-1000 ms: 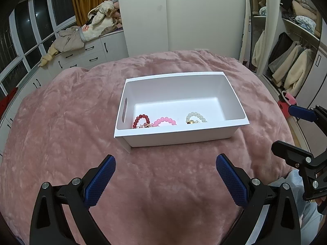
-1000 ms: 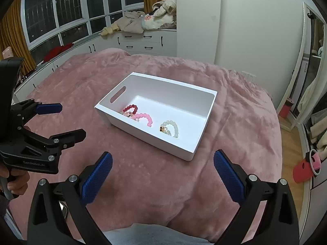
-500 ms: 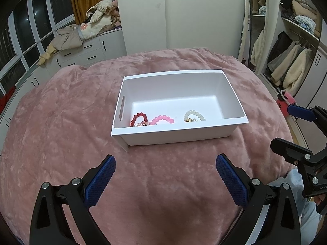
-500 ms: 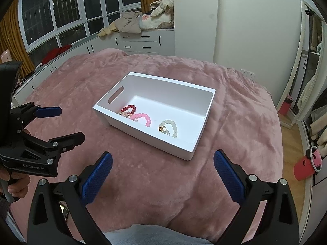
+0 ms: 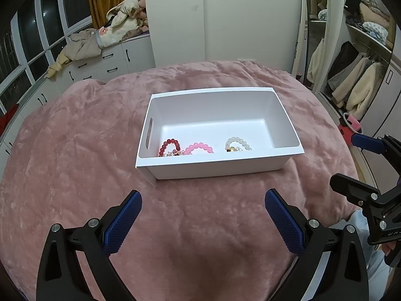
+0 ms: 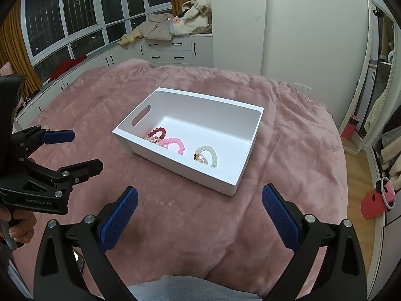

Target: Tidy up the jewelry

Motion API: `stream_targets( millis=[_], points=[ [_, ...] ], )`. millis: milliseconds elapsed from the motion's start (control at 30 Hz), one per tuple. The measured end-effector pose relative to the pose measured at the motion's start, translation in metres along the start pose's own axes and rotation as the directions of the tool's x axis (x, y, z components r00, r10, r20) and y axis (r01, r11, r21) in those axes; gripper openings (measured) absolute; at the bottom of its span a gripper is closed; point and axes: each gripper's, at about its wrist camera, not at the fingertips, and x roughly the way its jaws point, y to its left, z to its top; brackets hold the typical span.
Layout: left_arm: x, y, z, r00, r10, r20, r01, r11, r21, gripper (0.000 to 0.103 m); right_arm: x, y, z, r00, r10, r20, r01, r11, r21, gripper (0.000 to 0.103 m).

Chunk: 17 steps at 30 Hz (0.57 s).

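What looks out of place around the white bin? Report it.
Nothing stands out. The white plastic bin sits level on the pink plush blanket, holding the dark red, pink and white bead bracelets in a row. Nothing spilled.

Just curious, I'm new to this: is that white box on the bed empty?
Not empty. The white bin holds a dark red bracelet, a pink bracelet and a white bracelet along its near wall.

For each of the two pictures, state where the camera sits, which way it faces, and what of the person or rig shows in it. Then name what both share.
Left wrist: on the left tongs, facing the white bin side-on; right tongs show at right.
Right wrist: on the right tongs, facing the bin's corner; left tongs and hand at left.
Shared: bin, three bead bracelets, pink blanket.
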Motion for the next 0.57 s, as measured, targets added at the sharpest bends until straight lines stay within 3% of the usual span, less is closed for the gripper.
stream_targets(
  millis=[567],
  points=[
    [0.003, -0.012, -0.002, 1.000, -0.001, -0.008, 0.001, 1.000, 0.018, 0.099, -0.001, -0.001, -0.005, 1.000, -0.002, -0.004, 0.002, 1.000, 0.017, 0.098]
  ],
)
